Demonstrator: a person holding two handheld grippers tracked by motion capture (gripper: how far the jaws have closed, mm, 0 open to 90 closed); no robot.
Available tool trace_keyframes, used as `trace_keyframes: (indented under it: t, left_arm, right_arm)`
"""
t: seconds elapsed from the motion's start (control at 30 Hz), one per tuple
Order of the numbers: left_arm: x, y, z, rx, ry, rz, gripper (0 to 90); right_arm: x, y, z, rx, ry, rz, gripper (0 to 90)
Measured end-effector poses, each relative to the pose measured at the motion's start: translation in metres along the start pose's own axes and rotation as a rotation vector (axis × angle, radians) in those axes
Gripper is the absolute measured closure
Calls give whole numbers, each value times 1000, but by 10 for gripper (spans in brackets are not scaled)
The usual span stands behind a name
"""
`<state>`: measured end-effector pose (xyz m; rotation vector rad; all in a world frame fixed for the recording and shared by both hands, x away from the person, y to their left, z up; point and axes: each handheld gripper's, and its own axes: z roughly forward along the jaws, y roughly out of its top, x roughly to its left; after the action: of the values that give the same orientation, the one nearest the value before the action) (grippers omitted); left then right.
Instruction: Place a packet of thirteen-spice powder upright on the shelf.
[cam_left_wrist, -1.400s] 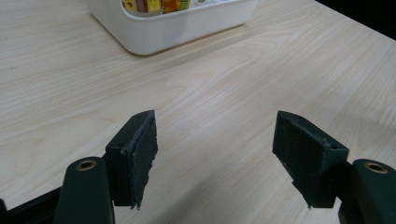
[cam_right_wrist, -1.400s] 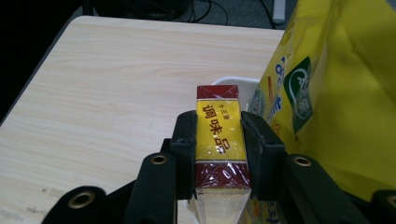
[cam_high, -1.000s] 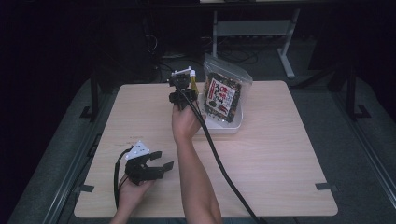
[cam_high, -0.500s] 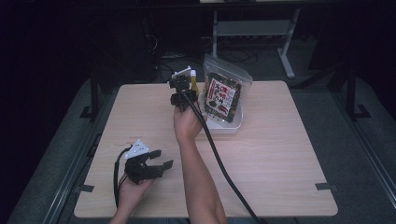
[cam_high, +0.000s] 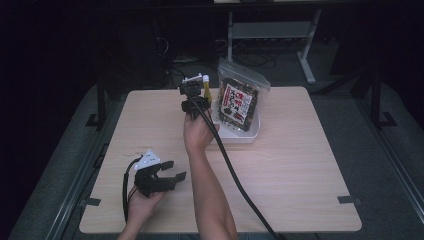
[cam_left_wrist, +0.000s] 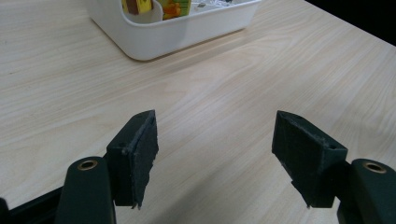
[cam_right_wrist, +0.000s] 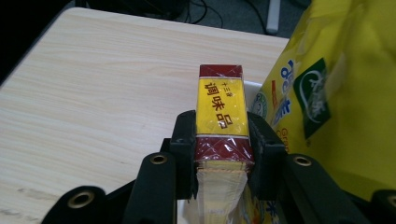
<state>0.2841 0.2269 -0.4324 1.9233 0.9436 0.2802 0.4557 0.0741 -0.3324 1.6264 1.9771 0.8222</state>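
Right gripper view shows the right gripper pinching a yellow-and-red seasoning packet just beside a yellow bag, whereas the high view places it above the white tray; left gripper stands spread, holding nothing.

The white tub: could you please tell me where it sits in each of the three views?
High view: the white tub stands right of centre at the table's far side, beside the right gripper.
Left gripper view: top, left of centre, its rounded wall beyond the open jaws.
Right gripper view: a sliver of rim between the gripped red-and-yellow packet and a yellow bag.
Shared landmark: the wooden table.
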Motion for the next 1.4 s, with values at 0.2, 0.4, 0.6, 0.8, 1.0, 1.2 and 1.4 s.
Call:
trace_keyframes:
  t: [0.2,0.4,0.6,0.8,1.0,1.2,1.4]
  left_arm:
    - [0,0,-1,-4,-2,-3,308]
    - [-2,0,0,1,-3,4,308]
    - [-2,0,1,8,-6,11,307]
    - [-3,-1,1,10,-6,12,305]
    - [-1,-2,-1,7,-2,9,302]
    - [1,-2,-1,12,0,9,301]
    - [3,-2,-2,12,4,9,301]
  right_arm:
    - [0,-4,3,11,46,-10,622]
    - [-3,-8,-1,29,105,3,602]
    - [-6,-11,-7,32,152,7,583]
    - [-14,-19,-19,22,242,18,543]
    - [-22,-31,-35,4,344,10,512]
    - [-34,-47,-43,5,413,-4,486]
    - [-48,-59,-48,7,470,-5,470]
